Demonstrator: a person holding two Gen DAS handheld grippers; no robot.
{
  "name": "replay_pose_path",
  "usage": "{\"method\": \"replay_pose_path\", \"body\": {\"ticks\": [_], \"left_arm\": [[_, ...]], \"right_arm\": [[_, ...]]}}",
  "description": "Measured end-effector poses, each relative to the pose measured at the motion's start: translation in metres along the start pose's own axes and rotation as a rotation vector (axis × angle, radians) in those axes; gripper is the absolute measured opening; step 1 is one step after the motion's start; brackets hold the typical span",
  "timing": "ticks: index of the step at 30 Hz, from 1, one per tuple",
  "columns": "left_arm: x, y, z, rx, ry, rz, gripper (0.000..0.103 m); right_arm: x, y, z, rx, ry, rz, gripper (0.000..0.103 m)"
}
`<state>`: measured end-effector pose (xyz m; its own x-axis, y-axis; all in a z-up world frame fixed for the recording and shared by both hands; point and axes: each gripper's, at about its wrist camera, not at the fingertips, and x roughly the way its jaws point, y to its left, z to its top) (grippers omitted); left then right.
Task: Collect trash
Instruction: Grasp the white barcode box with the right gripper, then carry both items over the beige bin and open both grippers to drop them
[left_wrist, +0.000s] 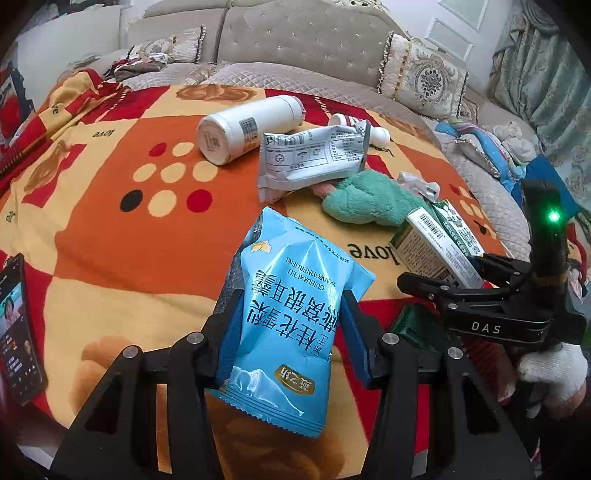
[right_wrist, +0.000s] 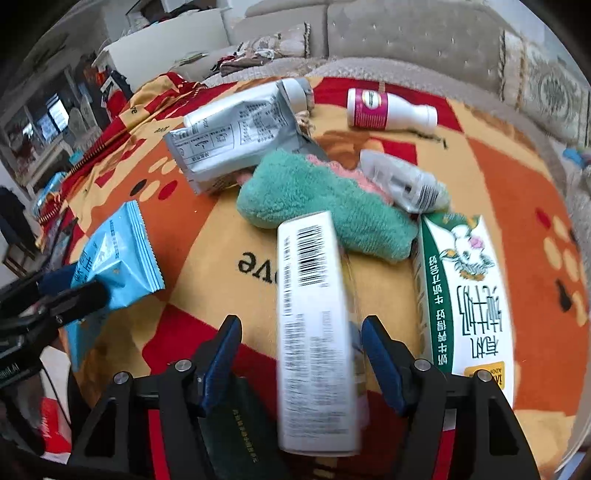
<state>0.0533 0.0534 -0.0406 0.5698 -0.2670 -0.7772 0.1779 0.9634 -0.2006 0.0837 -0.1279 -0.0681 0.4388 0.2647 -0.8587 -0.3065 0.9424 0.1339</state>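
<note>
L wrist cam: my left gripper (left_wrist: 291, 328) is clamped on a blue snack packet (left_wrist: 286, 317), blue pads pressing both its sides, packet standing up between the fingers above the orange/red blanket (left_wrist: 110, 229). Beyond it on the blanket: white bottle (left_wrist: 247, 127) lying on its side, silver foil pouch (left_wrist: 314, 158) just beside it and overlapping a green towel (left_wrist: 369, 199), then a milk carton (left_wrist: 448, 243) near the right gripper (left_wrist: 476, 273), seen here from the side w/ a gloved hand (left_wrist: 550, 373) behind it; I can't tell its jaw state from this view. Phone (left_wrist: 18, 332) w/ lit screen at far L edge. Sofa (left_wrist: 295, 44) w/ cushions behind. R wrist cam: right gripper (right_wrist: 301, 350) jaws stand apart, a white box w/ barcode (right_wrist: 314, 332) between the pads, blurred; gap visible on both sides, so not gripped as far as I see. Milk carton (right_wrist: 465, 295) lies just R of the box, green towel (right_wrist: 325, 210) beyond, touching both. Foil pouch (right_wrist: 236, 136) past the towel; small clear wrapper (right_wrist: 402, 181) on the towel's R end. Red-label bottle (right_wrist: 388, 110) lies on its side, well apart, near the sofa edge. Left gripper (right_wrist: 70, 295) at L w/ the blue packet (right_wrist: 118, 258) in it. Dark green item under the R gripper, can't ID.
</note>
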Motion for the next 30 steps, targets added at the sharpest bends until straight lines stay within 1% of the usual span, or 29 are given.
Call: {"method": "replay_pose_path", "body": {"ticks": [3,4,5,6,7,9,12,13,19,23,30], "left_arm": [[0.001,-0.003,0.001,0.001,0.002,-0.006,0.049],[0.001,-0.004,0.0,0.003,0.002,-0.007,0.049],[0.002,-0.004,0.0,0.004,0.002,-0.008,0.049],[0.002,-0.005,0.0,0.006,0.003,-0.008,0.049],[0.002,-0.005,0.001,0.007,0.004,-0.008,0.049],[0.003,-0.005,0.001,0.004,0.005,-0.009,0.049],[0.002,-0.006,0.002,-0.004,0.004,-0.017,0.048],[0.001,-0.007,0.003,-0.004,0.003,-0.021,0.048],[-0.004,-0.028,0.008,0.022,-0.014,-0.041,0.048],[-0.007,-0.048,0.011,0.048,-0.022,-0.056,0.048],[-0.006,-0.092,0.019,0.101,-0.033,-0.091,0.048]], "right_arm": [[-0.003,0.001,0.0,-0.001,-0.009,0.016,0.066],[-0.005,0.0,0.0,0.006,-0.018,0.027,0.063],[-0.008,-0.001,-0.001,0.005,-0.027,0.027,0.058],[-0.01,-0.001,-0.001,0.001,-0.031,0.023,0.04],[-0.012,-0.001,-0.002,-0.007,-0.034,0.016,0.031],[-0.014,-0.002,-0.004,-0.013,-0.032,0.017,0.03],[-0.024,-0.002,-0.007,-0.018,-0.057,0.035,0.03],[-0.031,-0.002,-0.008,-0.013,-0.072,0.053,0.03],[-0.063,-0.008,-0.015,0.01,-0.132,0.094,0.03],[-0.077,-0.018,-0.019,0.031,-0.154,0.094,0.03],[-0.099,-0.048,-0.032,0.073,-0.185,0.058,0.03]]}}
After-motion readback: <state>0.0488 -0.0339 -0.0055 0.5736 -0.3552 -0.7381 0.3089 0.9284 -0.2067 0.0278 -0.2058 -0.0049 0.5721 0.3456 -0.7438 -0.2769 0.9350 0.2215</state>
